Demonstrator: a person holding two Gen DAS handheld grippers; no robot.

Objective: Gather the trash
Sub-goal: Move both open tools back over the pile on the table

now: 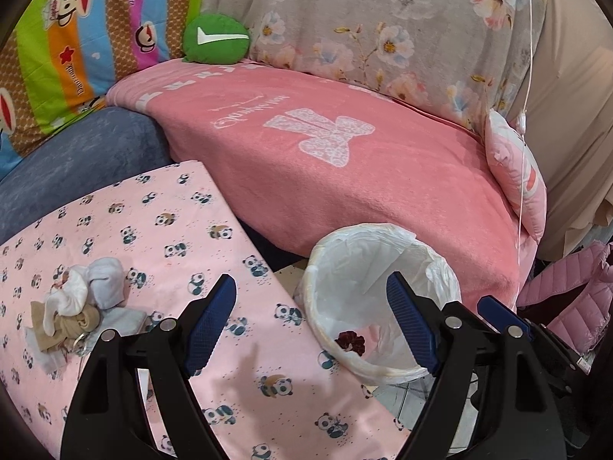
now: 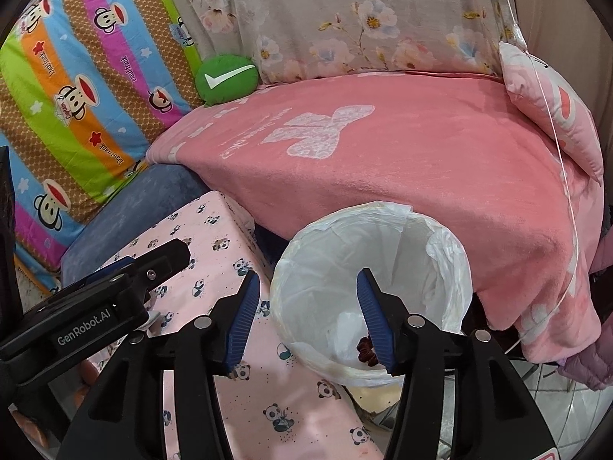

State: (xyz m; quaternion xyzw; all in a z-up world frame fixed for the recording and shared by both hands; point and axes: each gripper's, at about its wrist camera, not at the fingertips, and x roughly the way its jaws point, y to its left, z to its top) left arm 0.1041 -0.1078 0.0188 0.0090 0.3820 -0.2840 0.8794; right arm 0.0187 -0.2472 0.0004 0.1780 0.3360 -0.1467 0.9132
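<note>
I see the pile of crumpled white and tan tissues (image 1: 74, 306) lying on the pink panda-print table cover (image 1: 184, 230), ahead and left of my left gripper (image 1: 310, 326). The round bin lined with a white plastic bag (image 2: 369, 268) stands directly ahead of my right gripper (image 2: 306, 322), just beside the table edge; a dark red scrap (image 2: 366, 349) lies at its bottom. Both grippers hold nothing: left jaws are wide apart, right jaws roughly half open. Beyond the bin lies a pink fleece blanket (image 2: 402, 161), with a green round cushion (image 2: 226, 78) at its far left.
</note>
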